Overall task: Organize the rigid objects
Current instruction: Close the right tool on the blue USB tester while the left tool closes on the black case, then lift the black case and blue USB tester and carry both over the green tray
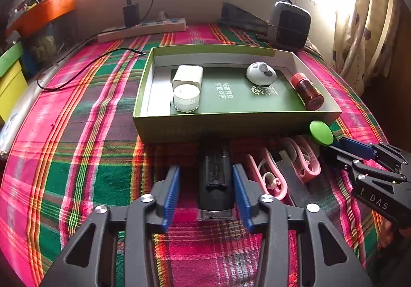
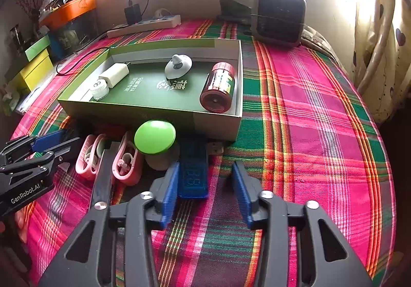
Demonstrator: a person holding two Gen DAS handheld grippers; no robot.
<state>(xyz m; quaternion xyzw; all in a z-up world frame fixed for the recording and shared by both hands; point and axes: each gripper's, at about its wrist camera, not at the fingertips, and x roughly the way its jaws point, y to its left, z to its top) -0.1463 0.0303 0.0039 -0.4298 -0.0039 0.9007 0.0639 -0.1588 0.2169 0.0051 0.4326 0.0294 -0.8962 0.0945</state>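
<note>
Left gripper [image 1: 205, 194] is sitting lower centre of its view, jaws spread and straddling the black block [image 1: 215, 179], pads on either side but not clamping. Block is lying on the plaid cloth [image 1: 77, 158] just in front of the green box [image 1: 179, 127], one end close to the box's near wall.

Right gripper [image 2: 205, 189] is lower centre of its view, jaws wide apart, holding nothing. Its left pad is sitting right beside the blue stick [image 2: 192, 171]; contact is unclear. Green-capped mushroom [image 2: 155, 139] is just left of that, touching or nearly touching the box front.

Already in the box: white charger [image 1: 187, 76], small white jar [image 1: 186, 98], white round gadget [image 1: 260, 73], red bottle [image 1: 308, 91] lying on its side at the right end.

Pink clips [image 2: 110, 156] and a dark flat strip [image 2: 102, 179] are crowding mid-frame between the two grippers.

Risks, as I judge them:
- Left closing off-centre would be twisting the block into the box wall.
- Right pad nudging the blue stick sideways into the mushroom.
- Red bottle rolling if the box gets bumped.
</note>
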